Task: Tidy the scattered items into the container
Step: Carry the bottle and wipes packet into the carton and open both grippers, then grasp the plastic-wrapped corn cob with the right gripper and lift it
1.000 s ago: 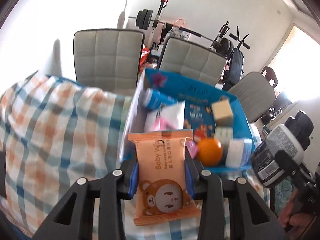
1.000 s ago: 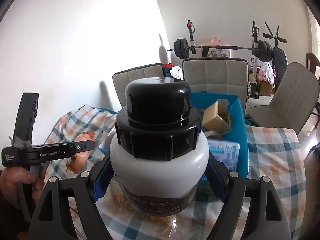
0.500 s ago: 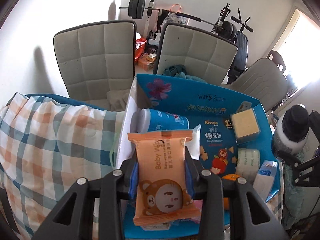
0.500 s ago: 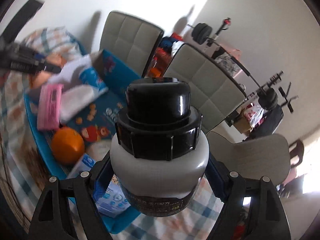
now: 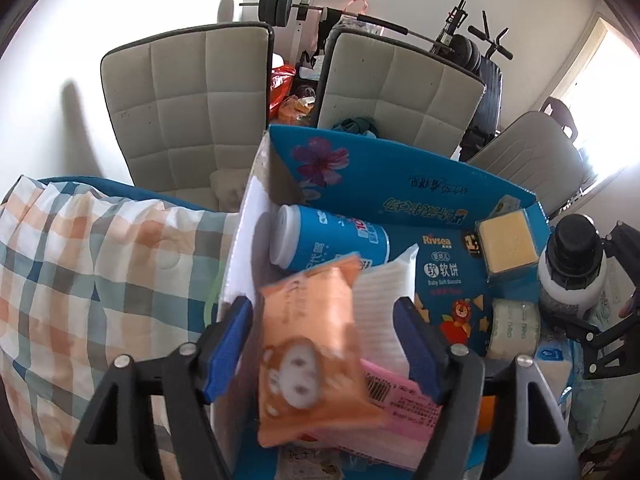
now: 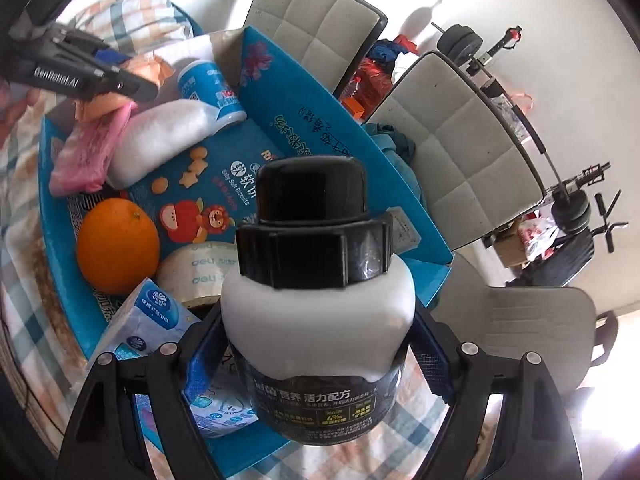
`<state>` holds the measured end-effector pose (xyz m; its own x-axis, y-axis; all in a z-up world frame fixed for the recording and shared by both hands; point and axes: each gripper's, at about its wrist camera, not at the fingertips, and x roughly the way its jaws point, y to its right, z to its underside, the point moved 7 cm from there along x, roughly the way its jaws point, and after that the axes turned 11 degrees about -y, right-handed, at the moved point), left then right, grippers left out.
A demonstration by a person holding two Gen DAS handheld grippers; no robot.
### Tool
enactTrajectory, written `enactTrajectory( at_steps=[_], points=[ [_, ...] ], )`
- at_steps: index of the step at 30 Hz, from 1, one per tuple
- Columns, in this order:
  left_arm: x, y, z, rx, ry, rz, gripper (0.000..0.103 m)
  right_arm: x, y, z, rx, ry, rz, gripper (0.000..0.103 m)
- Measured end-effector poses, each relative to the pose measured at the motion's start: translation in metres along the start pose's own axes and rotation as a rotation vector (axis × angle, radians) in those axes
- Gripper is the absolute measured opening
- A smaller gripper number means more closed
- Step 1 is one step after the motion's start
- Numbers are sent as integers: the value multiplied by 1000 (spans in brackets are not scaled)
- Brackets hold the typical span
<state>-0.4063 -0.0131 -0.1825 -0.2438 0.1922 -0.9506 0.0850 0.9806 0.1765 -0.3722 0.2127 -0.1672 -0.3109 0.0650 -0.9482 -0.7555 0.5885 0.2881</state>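
Left wrist: left tongs just opened, one wipes pack loose; right tongs clamp one bottle.

1. The left wrist camera looks steeply down along its fingers into the blue box, close above its left end, chairs beyond.
2. The right wrist camera also tilts down, rolled, near the box's other end.
3. Both views share the box's contents: biscuit carton, tape roll, blue canister.
4. Each camera catches the other gripper at its edge.
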Motion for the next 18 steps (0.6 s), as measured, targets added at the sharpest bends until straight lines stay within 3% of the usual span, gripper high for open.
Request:
enactTrajectory(
  at_steps=[6,12,14,18],
  points=[
    [-16,-5,1,-42,16,21,74,-16,8,9,67,34,-67,88],
    [-37,1,14,-53,36,25,74,-40,17,16,162,107,-75,88],
    [-46,4,24,-41,46,-7,75,-57,22,20,233,159,-92,88],
    [-61,9,63,-19,53,-109,87,-93,17,33,362,252,-161,88]
  ],
)
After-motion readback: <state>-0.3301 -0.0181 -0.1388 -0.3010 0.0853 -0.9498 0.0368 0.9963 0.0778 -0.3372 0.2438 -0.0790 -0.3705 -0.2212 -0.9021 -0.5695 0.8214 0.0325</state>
